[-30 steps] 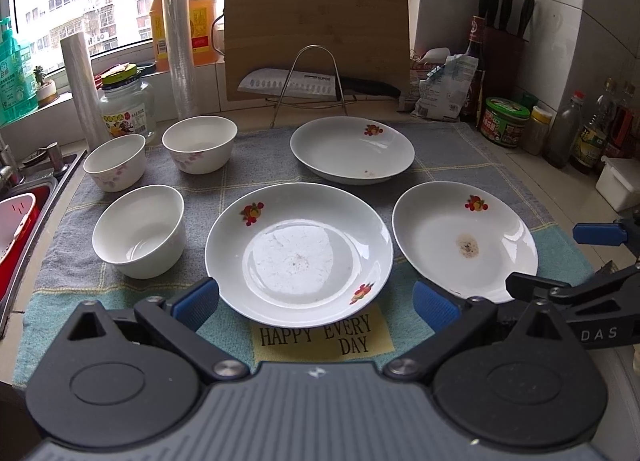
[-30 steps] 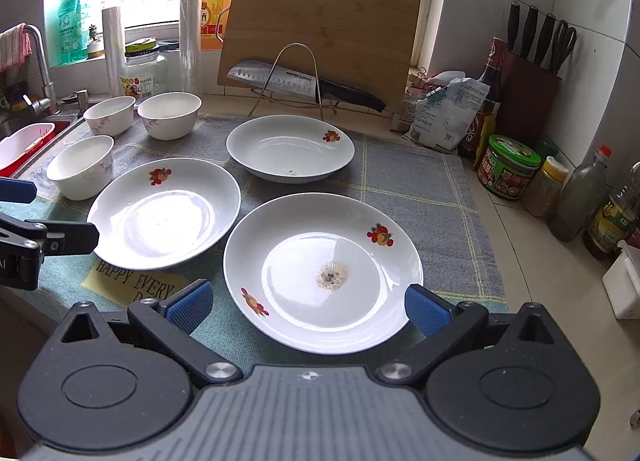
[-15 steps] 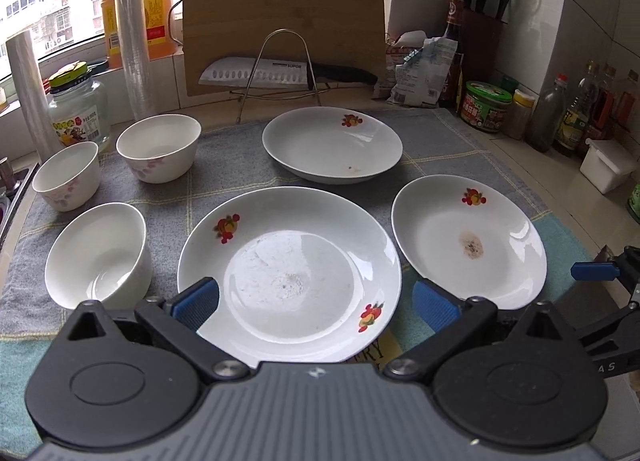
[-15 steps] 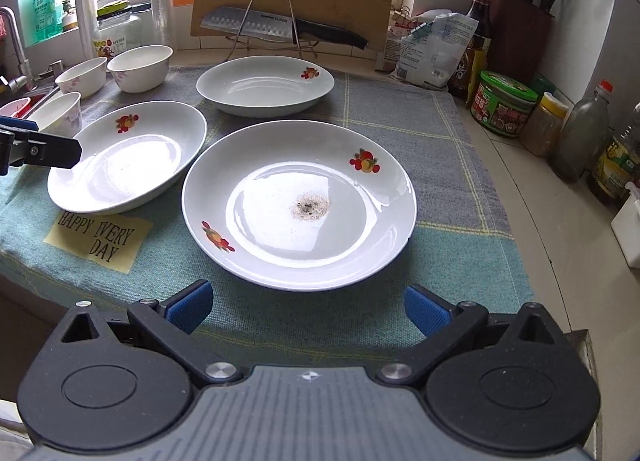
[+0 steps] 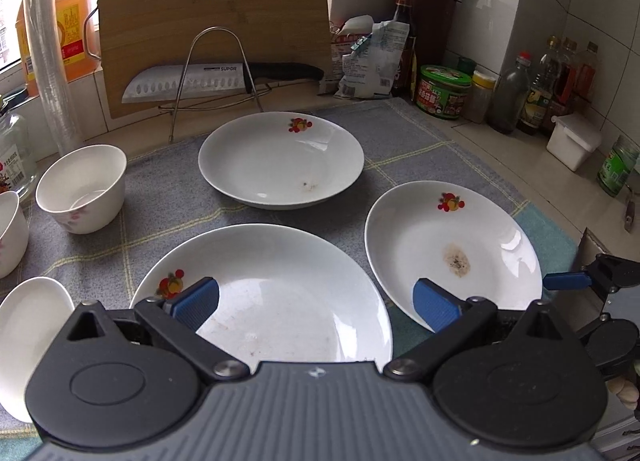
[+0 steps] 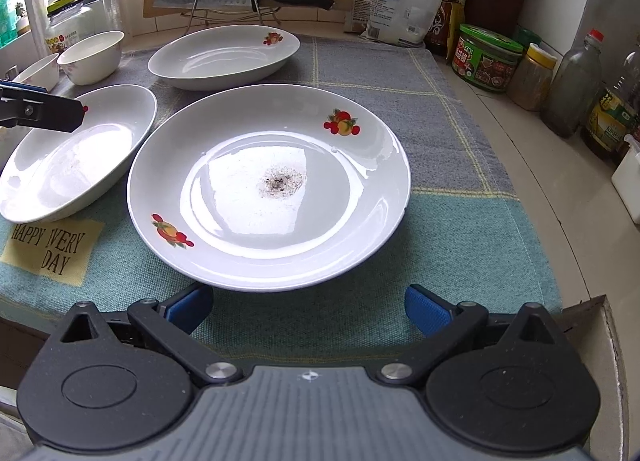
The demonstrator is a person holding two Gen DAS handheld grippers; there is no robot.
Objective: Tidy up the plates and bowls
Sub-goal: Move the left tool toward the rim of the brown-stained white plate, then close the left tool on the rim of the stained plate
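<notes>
the left hand-held gripper (image 5: 316, 303) hangs low over the near left plate (image 5: 280, 293), its blue pads spread wide with nothing between them; the left pad shows over the plate's left rim, the right pad over the gap toward the next plate. the right hand-held gripper (image 6: 309, 308) sits just short of the near edge of the stained plate (image 6: 268, 185), jaws also wide open and empty, its pads above the cloth (image 6: 460, 229) rather than the plate.

the stained plate lies flat on the teal part of the cloth, a dark speckled spot at its centre and fruit prints on two sides of the rim. the near left plate lies just beside it on the left, the rims close; whether they touch cannot be told. a third plate (image 5: 280, 161) sits farther back on the grey part of the cloth, apart from the two near ones, with a small brown mark inside.

to the left stand the bowls: one upright bowl (image 5: 82, 189) behind, part of another bowl (image 5: 12, 233) at the frame edge, and a nearer bowl (image 5: 32, 337) beside the left hand-held gripper's body. behind the plates a knife (image 5: 224, 79) rests on a wire rack (image 5: 216, 69) against a wooden cutting board (image 5: 212, 13). jars and bottles line the table's right side.
</notes>
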